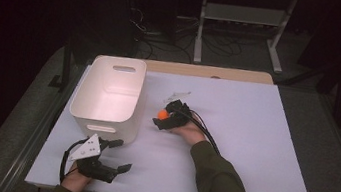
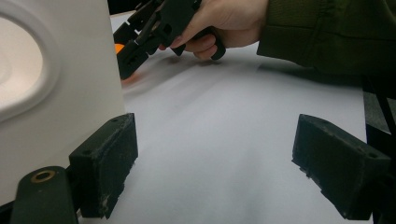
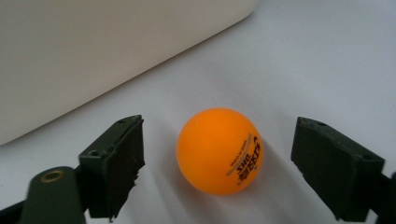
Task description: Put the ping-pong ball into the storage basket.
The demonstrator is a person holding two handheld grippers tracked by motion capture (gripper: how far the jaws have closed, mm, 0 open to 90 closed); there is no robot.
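Right now my right gripper (image 3: 219,163) straddles the ball (image 3: 219,150), jaws spread wide with clear gaps on both sides, so nothing is gripped yet. In the right gripper view the ball sits on the sheet (image 3: 327,60) just below centre, slightly nearer the left jaw, with the bin (image 3: 93,46) across the upper left. In the high view the ball (image 1: 162,114) lies just left of centre, close beside the bin (image 1: 109,95), under my right gripper (image 1: 169,116).

My left gripper (image 2: 215,168) rests low at the lower left of the high view (image 1: 112,154), jaws wide apart and holding nothing, near the bin's front wall.

To do this grasp well, I judge I should nudge the right gripper a touch so the ball sits midway between the pads, lower until the pads meet its widest part, then close slowly. A light, smooth ball will likely squirt out if one pad touches first or if I pinch above its middle. Squeeze only enough to hold; too much could pop it forward toward the bin wall. I should keep the left hand still and out of the way.
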